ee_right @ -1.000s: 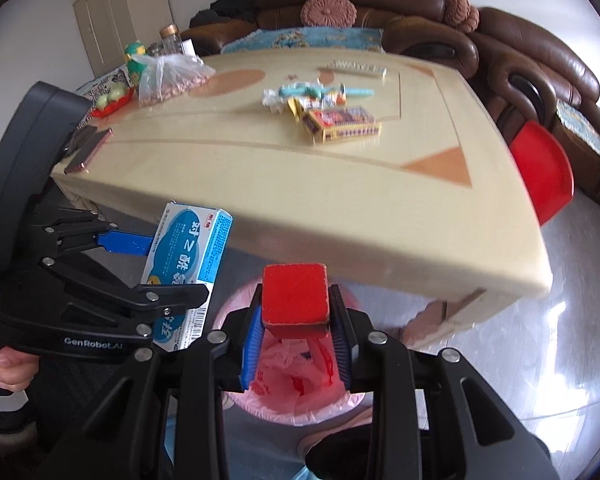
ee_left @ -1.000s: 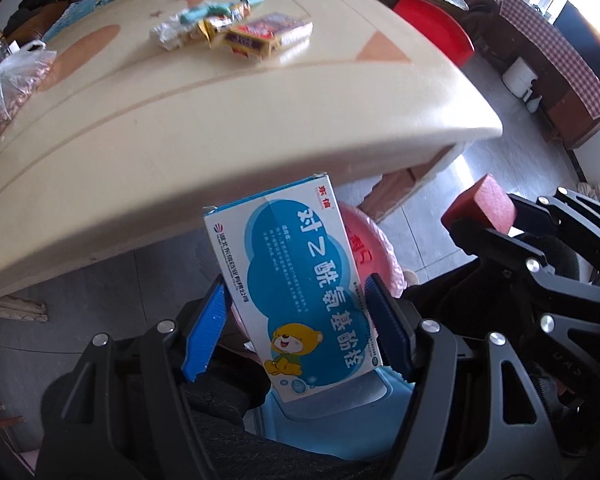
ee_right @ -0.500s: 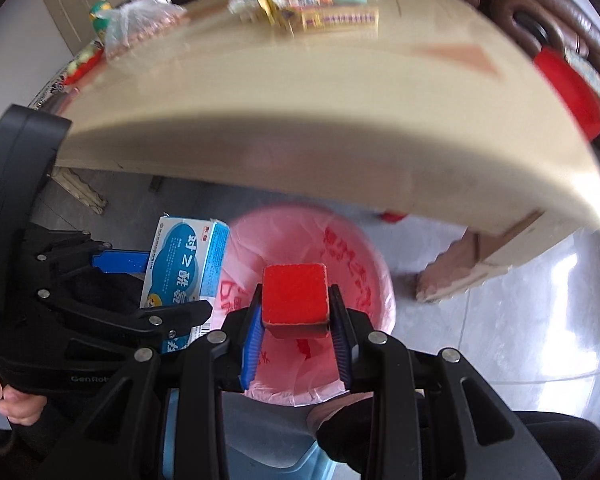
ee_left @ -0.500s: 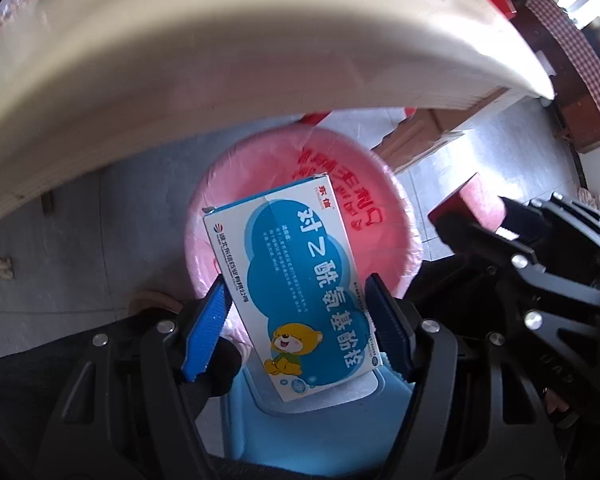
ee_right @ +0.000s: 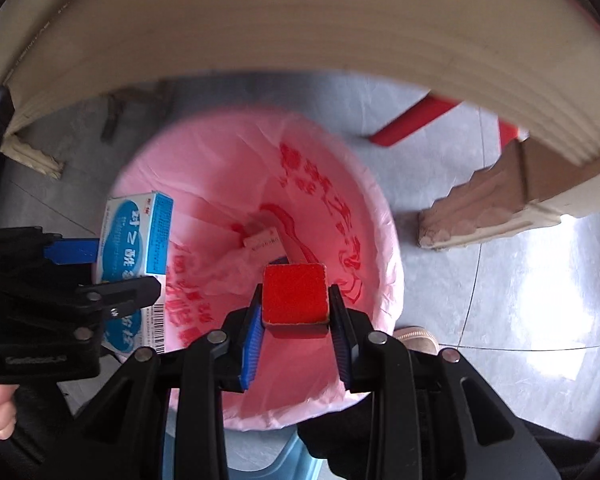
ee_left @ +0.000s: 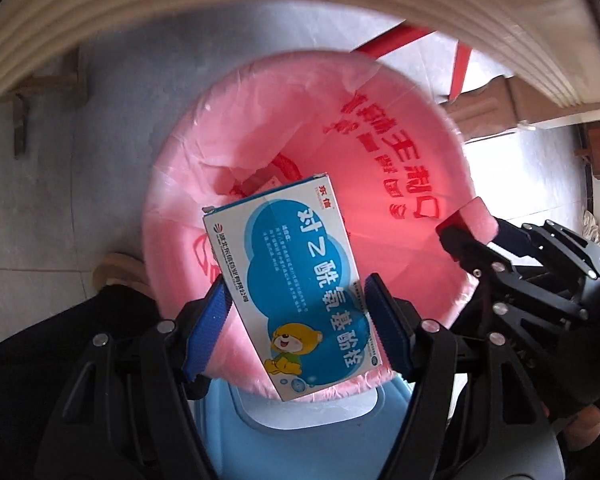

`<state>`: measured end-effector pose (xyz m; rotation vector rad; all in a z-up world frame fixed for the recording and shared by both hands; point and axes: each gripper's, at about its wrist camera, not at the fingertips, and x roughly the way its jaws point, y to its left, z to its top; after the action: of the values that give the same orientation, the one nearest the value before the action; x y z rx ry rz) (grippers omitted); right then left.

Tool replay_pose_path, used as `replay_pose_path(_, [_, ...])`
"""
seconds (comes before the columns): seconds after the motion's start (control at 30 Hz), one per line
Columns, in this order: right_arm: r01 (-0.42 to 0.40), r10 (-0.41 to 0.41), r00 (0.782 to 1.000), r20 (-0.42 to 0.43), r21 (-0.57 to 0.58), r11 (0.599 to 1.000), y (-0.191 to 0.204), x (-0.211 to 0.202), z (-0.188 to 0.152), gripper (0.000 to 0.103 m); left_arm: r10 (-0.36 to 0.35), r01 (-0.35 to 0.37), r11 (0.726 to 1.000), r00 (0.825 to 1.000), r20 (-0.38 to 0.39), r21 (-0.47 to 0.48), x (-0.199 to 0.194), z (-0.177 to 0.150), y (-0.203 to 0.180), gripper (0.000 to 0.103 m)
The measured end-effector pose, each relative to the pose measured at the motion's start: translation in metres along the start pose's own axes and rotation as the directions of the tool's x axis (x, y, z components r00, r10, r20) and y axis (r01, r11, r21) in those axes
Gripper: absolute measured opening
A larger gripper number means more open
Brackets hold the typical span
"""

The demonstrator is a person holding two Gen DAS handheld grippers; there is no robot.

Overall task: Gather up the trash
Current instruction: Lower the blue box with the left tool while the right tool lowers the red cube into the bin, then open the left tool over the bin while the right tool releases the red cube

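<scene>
Your left gripper [ee_left: 298, 322] clamps a blue-and-white medicine box [ee_left: 288, 284] by its long sides, tilted, bear cartoon toward the camera, over the near-left part of the pink-lined bin [ee_left: 400, 128]. Let go now and the box may well catch the liner's rim: in the right wrist view it [ee_right: 134, 240] hangs right at the bin's left edge, half over the floor, so a slight lean outward could send it onto the tiles. Its far corner looks slightly dented; otherwise the carton looks crisp, light and rigid, printed with Chinese text and a barcode.

Toward the middle, a small pale packet [ee_right: 262, 240] already lies deep in the bag, which sags in loose folds that could snag a flat carton and hold it up.

To the right, your right gripper [ee_right: 294, 314] is closed narrowly on a red block [ee_right: 294, 294], a squarish foam-like piece with a rough face, held above the bin's near side. Here the likely trouble is the two tools knocking together, since they sit close over one opening beneath the overhanging table edge [ee_right: 300, 40].
</scene>
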<state>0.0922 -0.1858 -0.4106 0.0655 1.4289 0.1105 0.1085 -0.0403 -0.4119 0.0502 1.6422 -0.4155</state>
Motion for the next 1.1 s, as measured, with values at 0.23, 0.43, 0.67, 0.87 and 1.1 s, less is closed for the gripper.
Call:
replay_pose_path(0.23, [-0.005,0.003,0.998,-0.056,-0.030,1.000,0.007,0.027,-0.001,0.030,-0.028,0.027,1.000,0.998,-0.056,-0.014,0.024,0.011,0.003,0.067])
replay_pose_path(0.43, [-0.026,0.024,0.997,-0.070,-0.024,0.999,0.005,0.034,0.000,0.030,-0.017,0.015,1.000,0.998,-0.065,-0.021,0.027,0.014,0.005,0.067])
replay_pose_path(0.67, [-0.017,0.013,0.998,-0.059,-0.061,0.998,0.015,0.035,0.000,0.032,-0.010,0.005,0.999,0.995,-0.095,-0.047,0.031,0.017,0.005,0.068])
replay_pose_path(0.87, [-0.021,0.019,0.999,-0.050,-0.054,0.998,0.015,0.036,0.000,0.039,-0.006,0.001,0.999,0.996,-0.087,-0.049,0.031,0.020,0.003,0.074])
replay_pose_path(1.1, [-0.028,0.026,0.999,-0.048,-0.042,0.999,0.015,0.036,0.001,0.039,-0.014,0.008,0.997,0.996,-0.090,-0.072,0.031,0.021,0.007,0.076])
